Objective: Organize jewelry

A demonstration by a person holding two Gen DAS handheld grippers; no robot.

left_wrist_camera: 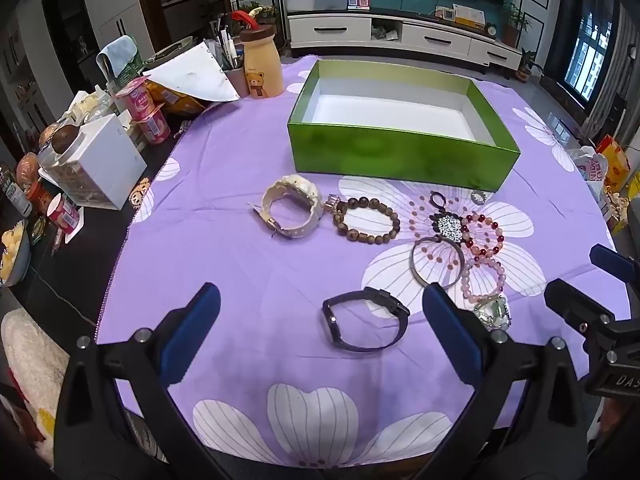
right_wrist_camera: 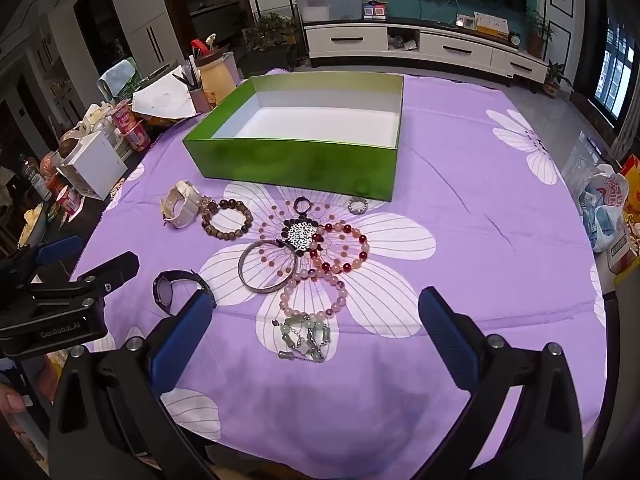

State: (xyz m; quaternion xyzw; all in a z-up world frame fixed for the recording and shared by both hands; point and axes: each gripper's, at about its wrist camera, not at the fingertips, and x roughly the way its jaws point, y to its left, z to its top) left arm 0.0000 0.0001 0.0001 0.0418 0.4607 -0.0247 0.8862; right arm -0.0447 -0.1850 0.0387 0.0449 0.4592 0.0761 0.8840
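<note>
The jewelry lies loose on the purple flowered tablecloth [right_wrist_camera: 460, 208], in front of the empty green cardboard box [right_wrist_camera: 304, 160] with white inside. The risk, I think, is in the crowded group: the thin silver metal bangle [right_wrist_camera: 267, 266], the red and pink bead bracelet [right_wrist_camera: 344, 250] and the pale pink bead bracelet [right_wrist_camera: 314, 294] touch and overlap, so a grasp on one may drag a neighbour or lift two together. The pale green stone chain [right_wrist_camera: 306, 338] could slip through the pads or snag. The black wristwatch [left_wrist_camera: 366, 324] lies apart and looks easier. The left gripper [left_wrist_camera: 320, 308] and the right gripper [right_wrist_camera: 316, 308] both hover with jaws wide apart, holding and touching nothing.
</note>
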